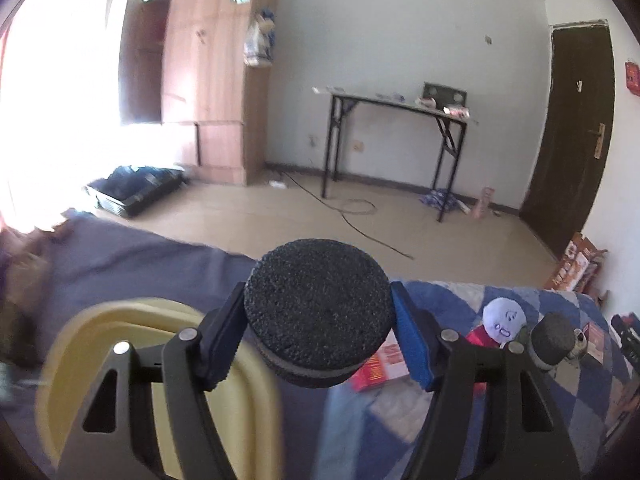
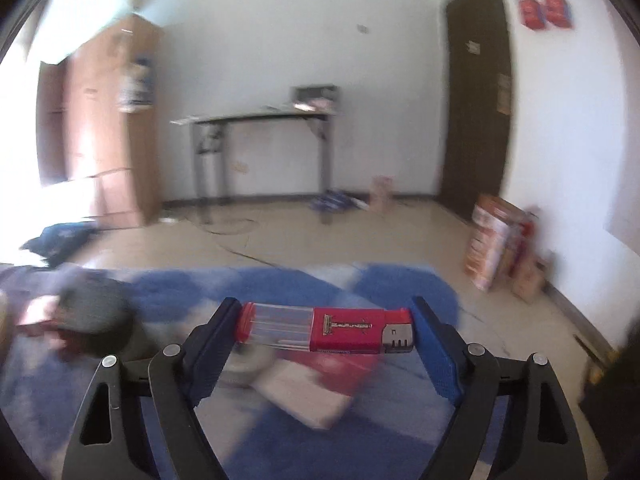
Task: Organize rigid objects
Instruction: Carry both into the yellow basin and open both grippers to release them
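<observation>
Black gripper arms fill the bottom of both wrist views. At lower centre of the left wrist view, the left gripper [image 1: 318,334] pinches a dark, rough-surfaced round puck [image 1: 318,312] between its two blue-padded fingers [image 1: 412,344]; the pads press on its sides and its flat face tilts toward the camera. Below and to the left of it sits a pale yellow basin [image 1: 104,332], partly hidden by the gripper arms, resting on a grey-purple cover. To the right, on a blue-and-white checked blanket [image 1: 500,420], lie a red-and-white box [image 1: 384,364], a small plush figure with a pale round head [image 1: 503,320], and a second dark puck [image 1: 554,340] just beside the figure. In the right wrist view, the right gripper [image 2: 325,330] is clamped on a red lighter [image 2: 324,330] with a clear tank, held crosswise, one end against each pad, lifted clear of the blanket beneath. Under it, blurred, is a red-and-white flat box [image 2: 316,384]; at centre left a dark round shape [image 2: 94,308] lies on the blanket, too smeared to tell more. Beyond the bed, both views show a tiled floor, a black folding table [image 1: 400,140] against the white wall, a wooden wardrobe [image 1: 208,80] at upper left and a dark door [image 1: 576,128] at right.
</observation>
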Available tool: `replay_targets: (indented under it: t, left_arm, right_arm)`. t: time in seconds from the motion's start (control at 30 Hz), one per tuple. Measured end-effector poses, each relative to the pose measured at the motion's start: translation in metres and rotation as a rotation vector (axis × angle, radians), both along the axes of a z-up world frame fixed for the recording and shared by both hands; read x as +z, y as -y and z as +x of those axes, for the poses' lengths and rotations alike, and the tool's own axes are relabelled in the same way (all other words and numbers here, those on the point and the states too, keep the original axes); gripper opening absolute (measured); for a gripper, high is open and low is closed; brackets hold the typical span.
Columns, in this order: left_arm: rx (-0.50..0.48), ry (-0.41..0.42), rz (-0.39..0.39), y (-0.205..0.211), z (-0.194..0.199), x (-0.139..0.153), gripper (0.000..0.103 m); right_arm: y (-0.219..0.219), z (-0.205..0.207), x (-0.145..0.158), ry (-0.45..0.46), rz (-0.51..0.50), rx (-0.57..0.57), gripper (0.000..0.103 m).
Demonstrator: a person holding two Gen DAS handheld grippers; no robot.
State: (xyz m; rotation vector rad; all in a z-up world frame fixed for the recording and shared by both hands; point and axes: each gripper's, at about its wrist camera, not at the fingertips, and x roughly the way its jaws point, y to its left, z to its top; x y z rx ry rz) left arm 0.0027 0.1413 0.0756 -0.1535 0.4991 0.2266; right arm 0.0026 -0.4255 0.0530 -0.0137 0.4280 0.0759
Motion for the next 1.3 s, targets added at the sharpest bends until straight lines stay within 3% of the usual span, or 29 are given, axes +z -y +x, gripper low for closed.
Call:
replay_targets:
  t: [0.07, 0.17, 0.27, 0.4, 0.47, 0.57, 0.67, 0.83, 0.9, 1.1, 1.17, 1.23, 1.3]
  left_arm:
    - [0.071, 0.034, 0.022, -0.020, -0.033, 0.021, 0.069]
    - [0.120, 0.028, 0.025, -0.053, -0.069, 0.033, 0.069]
    - [0.145, -0.014, -0.002, -0.091, -0.094, 0.020, 0.069]
    - [0.241, -0.043, -0.148, -0.149, -0.102, -0.016, 0.069]
    - [0.258, -0.096, -0.193, -0.165, -0.095, -0.037, 0.069]
    - [0.245, -0.151, -0.260, -0.177, -0.088, -0.063, 0.069]
    - [0.244, -0.183, -0.300, -0.183, -0.080, -0.080, 0.069]
    - [0.237, -0.273, -0.329, -0.184, -0.065, -0.108, 0.069]
    - [0.244, -0.320, -0.331, -0.183, -0.058, -0.119, 0.069]
    - [0.291, -0.300, -0.337, -0.192, -0.061, -0.119, 0.071]
    - [0.324, -0.328, -0.323, -0.193, -0.060, -0.120, 0.071]
    - [0.331, -0.327, -0.301, -0.191, -0.063, -0.115, 0.072]
    - [0.366, -0.267, -0.272, -0.192, -0.077, -0.098, 0.089]
  right_arm:
    - [-0.022, -0.011, 0.015, 0.035, 0.004, 0.106, 0.083]
    - [-0.089, -0.042, 0.045, 0.098, -0.001, 0.372, 0.083]
    - [-0.156, -0.070, 0.058, 0.121, 0.011, 0.611, 0.083]
    - [-0.280, -0.096, 0.053, 0.073, -0.031, 1.007, 0.083]
    - [-0.345, -0.106, 0.038, 0.030, -0.111, 1.184, 0.083]
    - [-0.413, -0.126, 0.007, 0.018, -0.325, 1.316, 0.083]
    - [-0.455, -0.123, -0.016, -0.109, -0.371, 1.385, 0.083]
    - [-0.500, -0.106, -0.047, -0.315, -0.361, 1.392, 0.083]
    - [-0.513, -0.103, -0.053, -0.339, -0.397, 1.392, 0.083]
    - [-0.545, -0.090, -0.070, -0.390, -0.455, 1.371, 0.083]
    - [-0.552, -0.087, -0.072, -0.399, -0.454, 1.368, 0.084]
    - [-0.560, -0.083, -0.074, -0.387, -0.472, 1.328, 0.100]
    - [-0.561, -0.085, -0.070, -0.364, -0.484, 1.283, 0.103]
